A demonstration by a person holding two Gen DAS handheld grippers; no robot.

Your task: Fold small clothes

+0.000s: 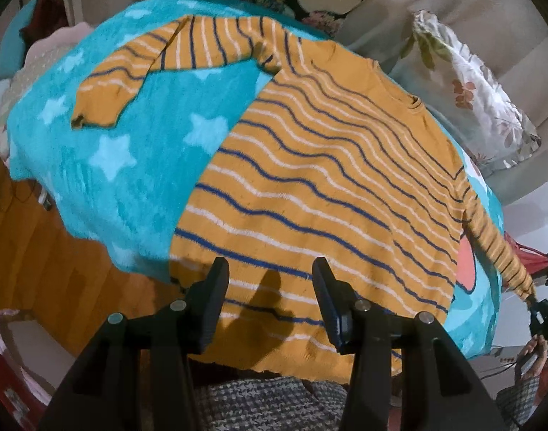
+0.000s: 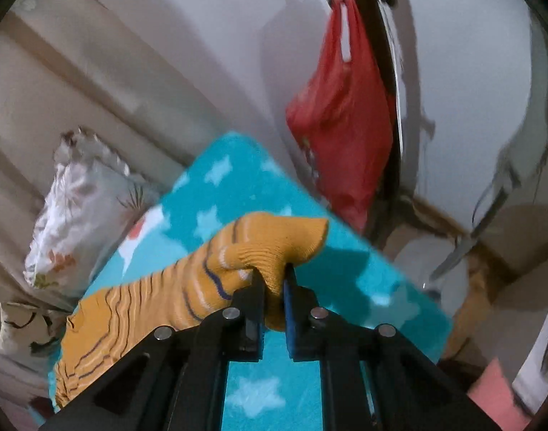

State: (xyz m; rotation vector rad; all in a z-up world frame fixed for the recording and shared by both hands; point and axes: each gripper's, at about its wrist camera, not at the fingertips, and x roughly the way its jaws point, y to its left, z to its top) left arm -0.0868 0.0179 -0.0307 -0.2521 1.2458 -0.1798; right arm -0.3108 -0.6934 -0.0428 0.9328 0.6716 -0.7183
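Mustard-yellow knit with blue and white stripes — the sweater [image 1: 309,186] — is spread flat on the turquoise star blanket [image 1: 123,151]. One sleeve cuff [image 2: 274,248] is pinched between the nearly closed fingers of the right gripper [image 2: 274,287] and is lifted off the blanket. The left gripper [image 1: 270,280] is held wide and empty above the hem. A floral pillow [image 1: 467,93] is seen beside the blanket.
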